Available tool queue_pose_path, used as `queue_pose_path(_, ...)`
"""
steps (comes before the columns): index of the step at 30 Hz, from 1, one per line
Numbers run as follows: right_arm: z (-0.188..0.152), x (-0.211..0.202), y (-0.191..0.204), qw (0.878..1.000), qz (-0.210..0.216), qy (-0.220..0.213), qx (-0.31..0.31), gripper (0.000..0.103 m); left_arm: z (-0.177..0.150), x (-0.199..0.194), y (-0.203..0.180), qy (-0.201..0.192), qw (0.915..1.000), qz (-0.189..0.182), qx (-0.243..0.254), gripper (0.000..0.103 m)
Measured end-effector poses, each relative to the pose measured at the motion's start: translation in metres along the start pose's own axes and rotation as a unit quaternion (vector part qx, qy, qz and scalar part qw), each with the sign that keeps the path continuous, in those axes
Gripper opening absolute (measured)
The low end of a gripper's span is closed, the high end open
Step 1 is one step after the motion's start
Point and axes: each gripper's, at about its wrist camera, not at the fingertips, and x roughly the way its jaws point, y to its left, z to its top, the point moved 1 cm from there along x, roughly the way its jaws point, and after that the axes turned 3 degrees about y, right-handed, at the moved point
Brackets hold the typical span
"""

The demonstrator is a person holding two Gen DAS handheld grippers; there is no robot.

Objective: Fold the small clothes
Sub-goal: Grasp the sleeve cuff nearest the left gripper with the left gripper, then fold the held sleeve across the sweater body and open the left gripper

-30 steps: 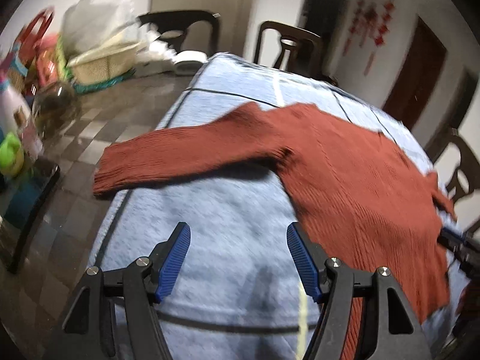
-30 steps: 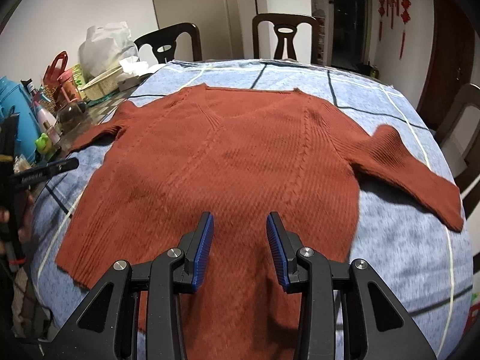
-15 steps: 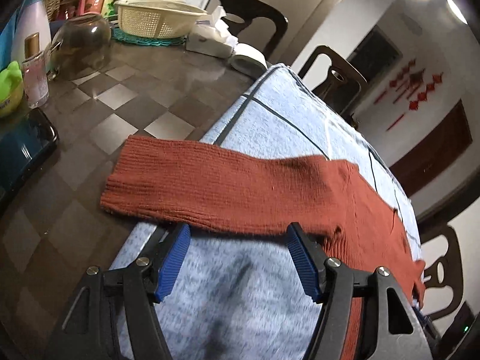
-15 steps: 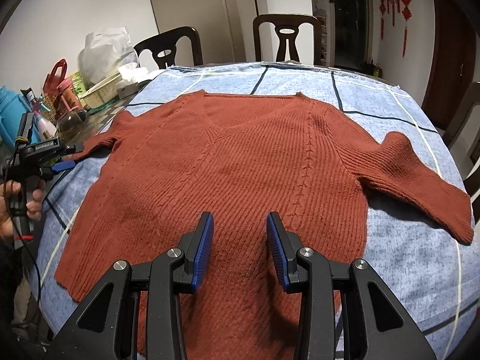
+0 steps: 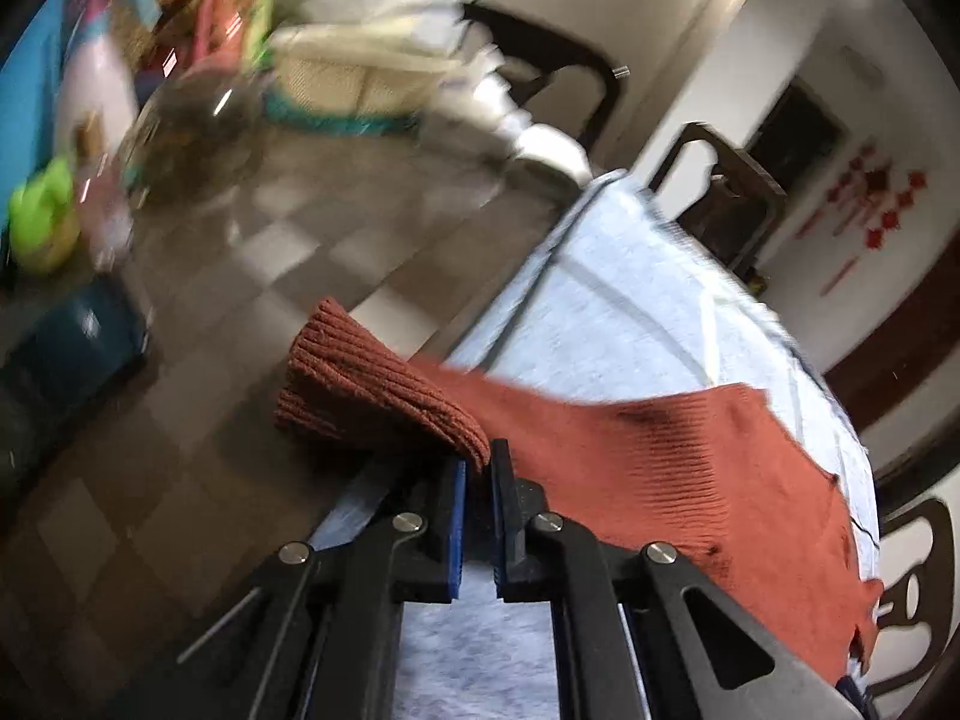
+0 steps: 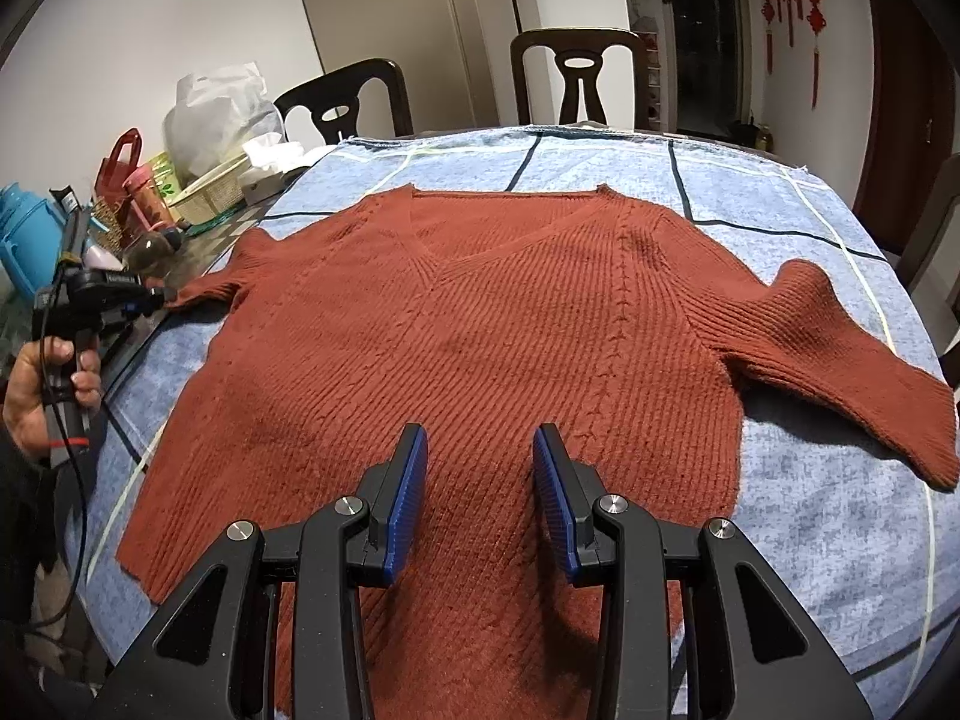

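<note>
Nearest in the right wrist view, the right tongs [image 6: 480,498] hover with their jaws apart and nothing between them, low over the hem area of the rust-red sweater [image 6: 480,348], probably waiting for their turn. The sweater lies flat, front up, on the blue checked cloth [image 6: 840,510] that covers the surface, its body spread so a fold can be started from either side. Its right sleeve [image 6: 840,372] rests on the cloth, angled outward. Farther left, a hand [image 6: 42,384] holds the left tongs [image 5: 477,474], whose jaws are pinched on the edge of the left sleeve [image 5: 372,396]; the cuff bunches above them, apparently so the sleeve can be carried inward over the body. Beyond stand a basket [image 6: 210,195], bottles and dark chairs [image 6: 579,72].
</note>
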Motion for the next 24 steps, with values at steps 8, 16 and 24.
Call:
queue_pose_path(8, 0.004, -0.009, -0.008, 1.0, 0.007, -0.012, 0.016, 0.038, 0.004, -0.029, -0.109, -0.034, 0.9804, -0.132, 0.142, 0.008)
queue_pose_path(16, 0.005, -0.018, -0.011, 0.999, 0.01, -0.016, 0.03, 0.038, -0.046, 0.012, -0.196, 0.067, 0.9394, -0.233, 0.242, 0.009)
queue_pose_path(24, 0.023, -0.027, -0.013, 0.996, 0.052, -0.023, 0.061, 0.038, -0.04, -0.012, -0.164, 0.034, 0.9404, -0.226, 0.252, 0.025)
